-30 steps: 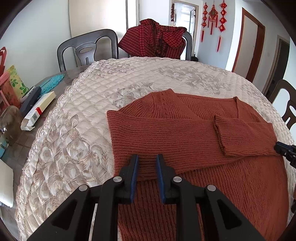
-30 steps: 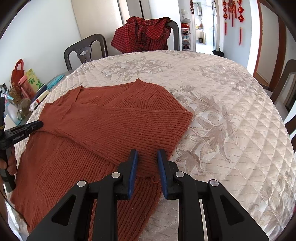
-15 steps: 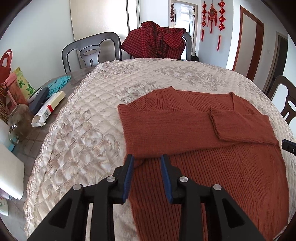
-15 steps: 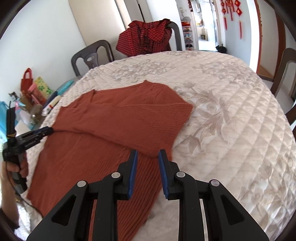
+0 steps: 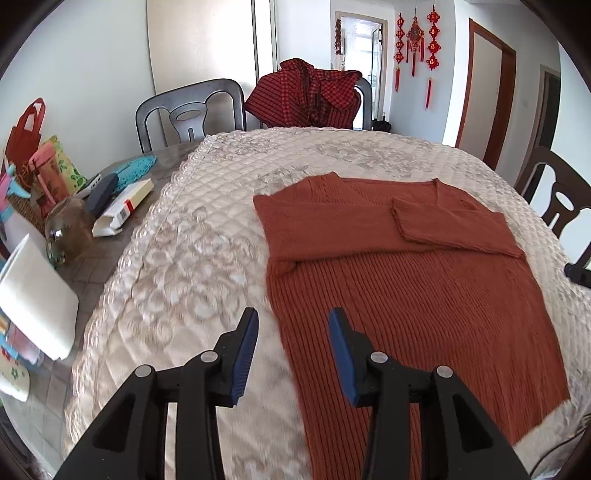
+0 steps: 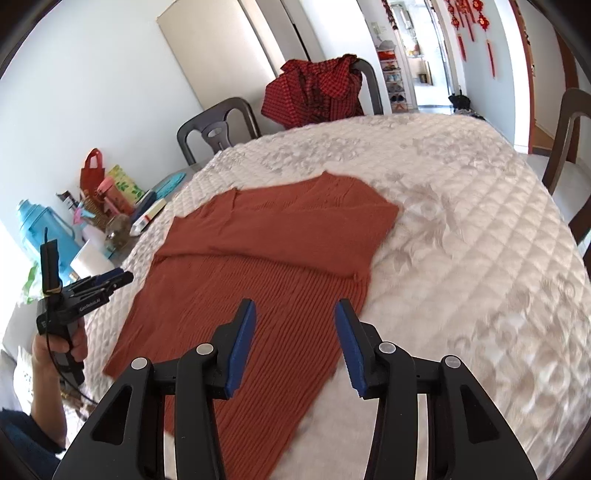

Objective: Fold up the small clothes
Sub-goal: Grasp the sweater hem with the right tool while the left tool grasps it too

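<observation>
Both sleeves lay folded across the rust sweater, flat on the quilted table. Left gripper and right gripper hovered with jaws spread, empty. Next: grab the hem, fold upward.

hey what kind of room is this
Likely a home dining room: dining chairs ring a large table under a quilted cover, red knot ornaments hang by a doorway, and household clutter sits alongside.
</observation>
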Demonstrator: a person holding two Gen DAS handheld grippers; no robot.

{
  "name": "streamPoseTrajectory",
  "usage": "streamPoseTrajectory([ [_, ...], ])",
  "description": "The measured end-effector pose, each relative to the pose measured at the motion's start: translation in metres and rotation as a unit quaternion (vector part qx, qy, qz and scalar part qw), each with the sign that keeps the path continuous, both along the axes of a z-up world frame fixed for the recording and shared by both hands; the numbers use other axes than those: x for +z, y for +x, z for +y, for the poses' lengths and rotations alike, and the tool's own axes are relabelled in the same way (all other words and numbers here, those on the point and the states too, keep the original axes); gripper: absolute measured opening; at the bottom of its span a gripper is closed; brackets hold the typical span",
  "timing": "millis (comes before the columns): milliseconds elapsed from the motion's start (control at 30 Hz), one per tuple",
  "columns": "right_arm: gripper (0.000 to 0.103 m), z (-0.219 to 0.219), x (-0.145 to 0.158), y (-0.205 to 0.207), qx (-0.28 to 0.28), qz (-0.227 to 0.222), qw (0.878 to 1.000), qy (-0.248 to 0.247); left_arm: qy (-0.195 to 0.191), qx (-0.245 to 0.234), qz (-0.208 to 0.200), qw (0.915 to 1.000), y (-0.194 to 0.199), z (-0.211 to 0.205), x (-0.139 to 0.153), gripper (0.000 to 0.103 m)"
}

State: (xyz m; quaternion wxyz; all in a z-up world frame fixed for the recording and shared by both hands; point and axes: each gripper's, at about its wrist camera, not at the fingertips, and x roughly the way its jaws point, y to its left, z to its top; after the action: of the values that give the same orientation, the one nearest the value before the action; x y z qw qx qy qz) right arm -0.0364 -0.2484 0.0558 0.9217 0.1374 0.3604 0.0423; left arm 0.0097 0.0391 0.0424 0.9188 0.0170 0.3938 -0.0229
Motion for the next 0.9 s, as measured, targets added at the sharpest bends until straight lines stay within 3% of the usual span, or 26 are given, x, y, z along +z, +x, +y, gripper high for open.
streamPoseTrajectory([
  [367,0.045,0.010,-0.052,-0.027,0.001,0.060,0.997,0.041,-0.054,-0.015,0.048,0.9973,-0.040,0.000,-0.034,0.044],
  [567,0.046,0.017,-0.056,-0.044,-0.003,0.041,0.996,0.081,-0.099,-0.019,0.045,0.9938,-0.060,0.004,-0.035,0.044],
  [900,0.046,0.026,-0.063,-0.063,0.031,0.054,0.988,0.142,-0.175,-0.031,0.058,0.9824,-0.080,0.012,-0.038,0.044],
])
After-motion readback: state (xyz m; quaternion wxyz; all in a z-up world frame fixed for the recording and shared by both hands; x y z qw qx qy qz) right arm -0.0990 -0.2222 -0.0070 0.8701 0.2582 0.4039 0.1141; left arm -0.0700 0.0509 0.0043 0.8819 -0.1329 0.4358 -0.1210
